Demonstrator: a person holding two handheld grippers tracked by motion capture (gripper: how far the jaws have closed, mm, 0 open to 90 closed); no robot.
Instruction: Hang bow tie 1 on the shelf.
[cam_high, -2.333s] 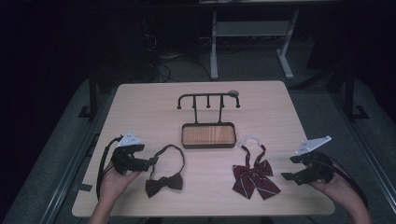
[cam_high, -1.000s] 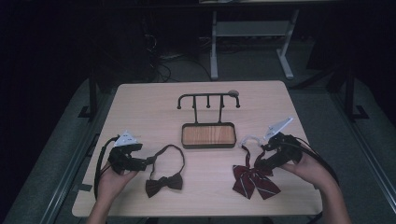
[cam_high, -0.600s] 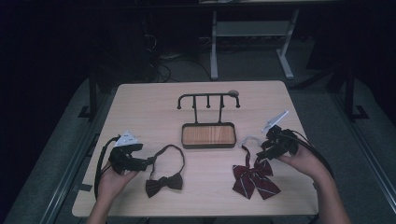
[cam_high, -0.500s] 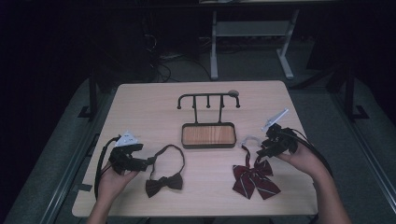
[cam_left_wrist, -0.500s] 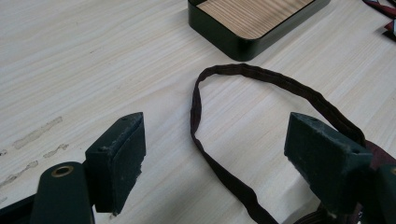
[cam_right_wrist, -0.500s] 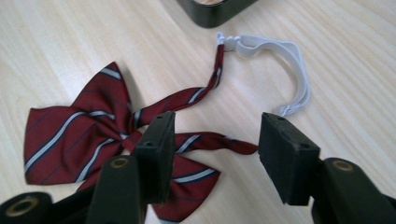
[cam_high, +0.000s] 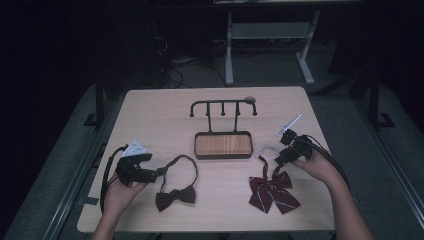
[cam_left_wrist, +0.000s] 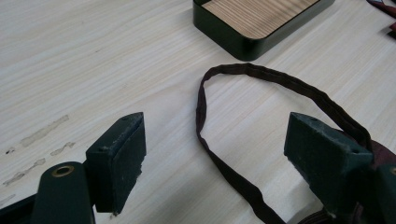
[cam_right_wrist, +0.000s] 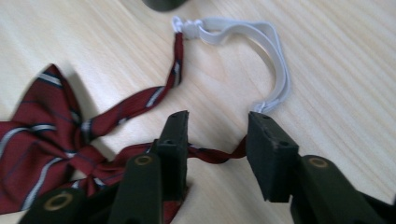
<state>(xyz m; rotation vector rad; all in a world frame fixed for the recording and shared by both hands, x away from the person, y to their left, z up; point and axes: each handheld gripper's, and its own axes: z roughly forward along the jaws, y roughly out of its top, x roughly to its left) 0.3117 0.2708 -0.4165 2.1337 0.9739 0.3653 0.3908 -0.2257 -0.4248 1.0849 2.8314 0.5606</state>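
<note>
On the pale wooden table (cam_high: 150, 115), toward its right front, the right gripper (cam_high: 283, 156) had its tip lowered onto the neck strap of the red striped bow tie (cam_high: 272, 190), which lay flat near the table's front edge. Seen in the right gripper view, the right gripper (cam_right_wrist: 217, 140) had its two black jaws parted, one on each side of the twisted red strap (cam_right_wrist: 212, 155), which ran across the gap between them without being pinched. Just beyond the jaws the strap joined a white elastic band (cam_right_wrist: 266, 46) that curved round and met the other red strap end at a small white clasp, while the bow tie's striped wings (cam_right_wrist: 42, 140) spread out to the left of that view. Over on the left front of the table, the left gripper (cam_high: 157, 172) rested low in the person's left hand (cam_high: 120, 192), its tip just beside the loop of the dark bow tie (cam_high: 175, 196). Its own view showed the left gripper (cam_left_wrist: 215, 154) with jaws wide apart and nothing between them but bare table and the dark strap loop (cam_left_wrist: 219, 140), one jaw sitting close against the strap's far side. Between the two ties, further back, stood a black rack (cam_high: 222, 106) with hooks above a wood-lined tray (cam_high: 223, 145).
</note>
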